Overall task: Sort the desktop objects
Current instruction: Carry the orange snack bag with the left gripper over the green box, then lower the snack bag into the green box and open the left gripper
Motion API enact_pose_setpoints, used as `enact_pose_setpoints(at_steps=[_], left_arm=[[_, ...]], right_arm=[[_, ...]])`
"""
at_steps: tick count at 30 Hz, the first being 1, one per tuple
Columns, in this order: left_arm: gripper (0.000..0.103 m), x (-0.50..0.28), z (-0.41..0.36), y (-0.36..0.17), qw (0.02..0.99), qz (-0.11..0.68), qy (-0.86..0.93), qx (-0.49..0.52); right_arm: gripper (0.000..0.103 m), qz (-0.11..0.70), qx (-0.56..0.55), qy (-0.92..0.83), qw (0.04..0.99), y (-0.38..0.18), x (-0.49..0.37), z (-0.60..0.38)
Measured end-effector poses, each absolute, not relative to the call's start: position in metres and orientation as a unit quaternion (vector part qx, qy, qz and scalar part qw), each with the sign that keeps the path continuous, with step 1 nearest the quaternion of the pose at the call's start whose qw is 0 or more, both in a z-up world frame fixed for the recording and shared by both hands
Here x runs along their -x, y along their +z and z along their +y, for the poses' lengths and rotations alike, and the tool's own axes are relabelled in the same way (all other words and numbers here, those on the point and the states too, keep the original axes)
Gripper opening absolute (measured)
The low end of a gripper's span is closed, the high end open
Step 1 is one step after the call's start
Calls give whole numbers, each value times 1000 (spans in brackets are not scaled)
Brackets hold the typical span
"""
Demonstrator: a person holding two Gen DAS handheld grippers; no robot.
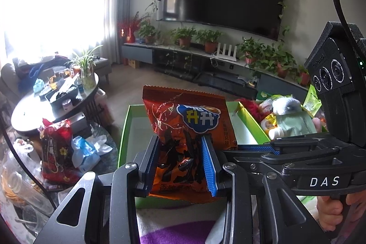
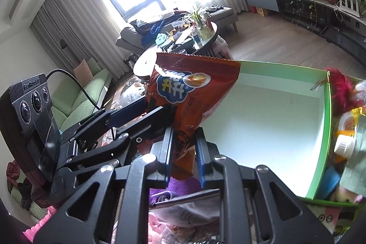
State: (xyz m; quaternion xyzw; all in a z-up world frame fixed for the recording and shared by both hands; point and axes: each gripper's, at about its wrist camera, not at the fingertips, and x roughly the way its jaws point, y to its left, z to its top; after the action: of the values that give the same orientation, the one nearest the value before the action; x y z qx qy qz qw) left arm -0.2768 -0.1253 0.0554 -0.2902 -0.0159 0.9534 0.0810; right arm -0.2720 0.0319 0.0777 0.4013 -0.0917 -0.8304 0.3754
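An orange snack bag (image 1: 189, 116) hangs upright over a green box with a white inside (image 1: 124, 129), and both grippers hold it. My left gripper (image 1: 180, 141) is shut on the bag's lower part, with the pads pressed on either side. My right gripper (image 2: 184, 132) is shut on a lower corner of the same bag (image 2: 194, 88). In the right wrist view the left gripper's fingers (image 2: 157, 113) reach the bag from the left. The green box (image 2: 324, 129) below shows a bare white floor.
A second green box (image 1: 251, 122) on the right holds a grey plush toy (image 1: 286, 104), a white bottle (image 1: 276, 132) and other small items. A red snack bag (image 1: 57, 152) and wrappers lie left of the box. A cluttered round dark table (image 1: 34, 111) stands beyond. Purple cloth (image 1: 173, 232) lies beneath.
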Motion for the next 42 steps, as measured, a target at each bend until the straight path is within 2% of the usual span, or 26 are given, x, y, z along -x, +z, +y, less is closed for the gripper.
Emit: enact_pose_setpoints(at_steps=[23,26,29,42], left_arm=[[33,326,-155,1,61,-41,938,337],[27,328,-154,-2,55,-34,938,339],[27,329,-155,-5,48,-35,937,343],[27,329,-162,-14,37,-35,934,353]], right_arm=[[19,-97,-494,-800,327,31,325,-3],[17,-104,-513,-790,320,27,331,-7],[12,-90,-524,-787,313,24,332,-15],[11,-74,-569,-766,288,3,337,-22]])
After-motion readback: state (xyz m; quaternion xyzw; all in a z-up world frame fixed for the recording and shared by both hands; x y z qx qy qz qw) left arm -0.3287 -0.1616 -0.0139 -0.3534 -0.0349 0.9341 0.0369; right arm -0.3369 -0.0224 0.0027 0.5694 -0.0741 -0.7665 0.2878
